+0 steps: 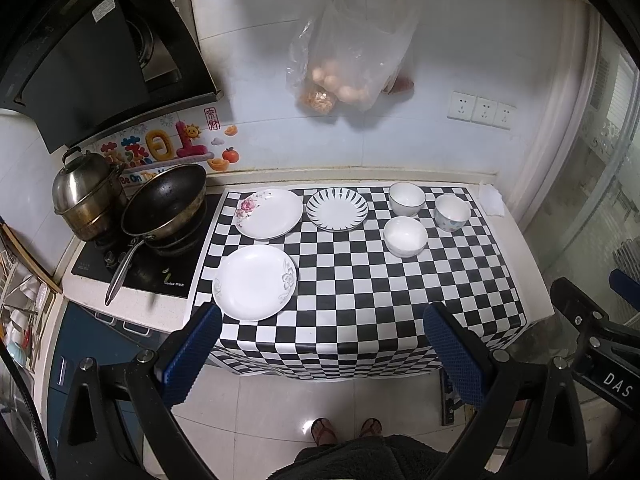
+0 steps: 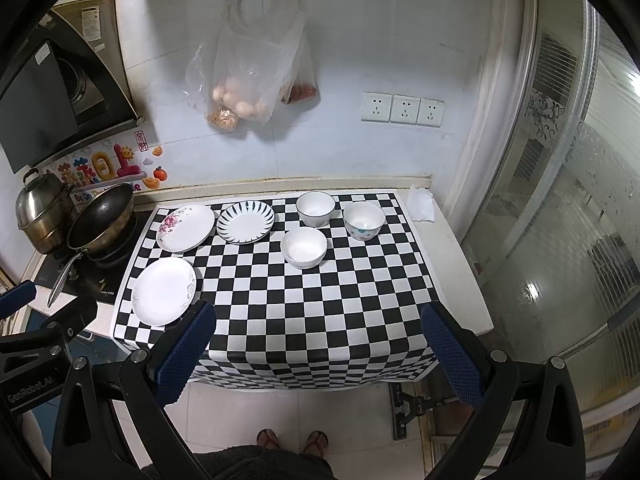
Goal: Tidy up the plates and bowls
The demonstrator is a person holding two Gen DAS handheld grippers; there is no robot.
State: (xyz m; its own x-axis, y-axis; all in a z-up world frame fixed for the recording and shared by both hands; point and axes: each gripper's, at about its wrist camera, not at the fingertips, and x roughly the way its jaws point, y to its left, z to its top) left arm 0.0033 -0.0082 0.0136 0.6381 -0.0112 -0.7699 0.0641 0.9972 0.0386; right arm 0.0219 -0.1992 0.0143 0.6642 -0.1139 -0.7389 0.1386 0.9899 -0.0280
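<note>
Three plates lie on the checkered cloth [image 1: 360,288]: a pink-flower plate [image 1: 269,213] [image 2: 185,227], a black-striped plate [image 1: 337,209] [image 2: 245,222] and a nearer white plate with grey flowers [image 1: 255,282] [image 2: 164,291]. To their right stand three bowls: a dark-rimmed white bowl [image 1: 407,199] [image 2: 315,208], a dotted bowl [image 1: 452,212] [image 2: 364,221] and a plain white bowl [image 1: 405,236] [image 2: 303,247]. My left gripper [image 1: 320,354] and right gripper [image 2: 318,352] hover open and empty before the counter's front edge, well short of the dishes.
A wok [image 1: 164,204] and a steel steamer pot [image 1: 86,194] sit on the stove at left. Plastic bags with eggs [image 1: 348,68] hang on the wall above. A white tissue [image 2: 421,203] lies at the counter's right end, by a glass door [image 2: 560,220]. A person's sandalled feet [image 1: 346,428] stand below.
</note>
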